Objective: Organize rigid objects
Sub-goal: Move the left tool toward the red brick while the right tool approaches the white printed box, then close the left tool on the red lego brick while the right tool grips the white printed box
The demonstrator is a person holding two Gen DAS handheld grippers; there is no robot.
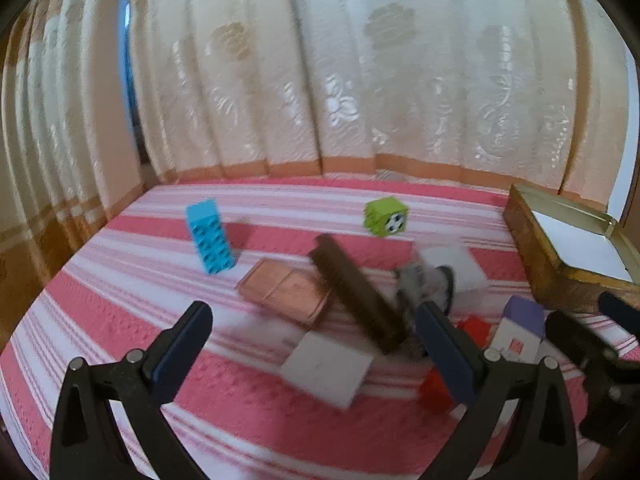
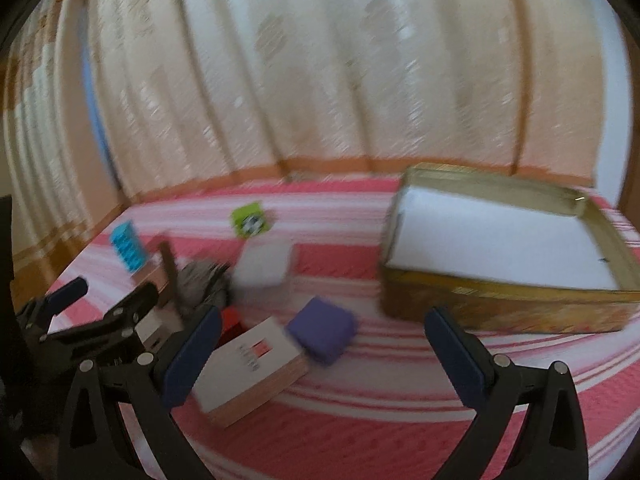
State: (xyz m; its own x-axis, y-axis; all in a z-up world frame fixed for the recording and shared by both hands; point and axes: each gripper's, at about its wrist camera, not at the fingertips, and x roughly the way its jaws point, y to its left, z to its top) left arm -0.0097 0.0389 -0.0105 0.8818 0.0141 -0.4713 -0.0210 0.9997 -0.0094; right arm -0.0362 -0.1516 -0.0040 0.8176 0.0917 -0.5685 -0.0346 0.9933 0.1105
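Note:
On the pink striped bedspread (image 1: 120,280) lie several rigid items. A blue brick (image 1: 210,236) and a green cube with a football print (image 1: 385,216) stand at the back. A copper flat case (image 1: 286,290), a brown bar (image 1: 358,290) and a white box (image 1: 326,368) lie under my open left gripper (image 1: 312,312), which holds nothing. My right gripper (image 2: 324,316) is open too, hovering over a purple block (image 2: 322,330) and a white box with a red square (image 2: 252,364). The gold tin (image 2: 500,308) sits open to the right, white inside.
A grey blurred object (image 1: 424,280), a white block (image 1: 456,264) and a red piece (image 1: 436,392) crowd the middle. Cream curtains (image 1: 320,80) hang behind the bed. Bare bedspread lies in front of the tin (image 2: 400,400). The two grippers sit close together.

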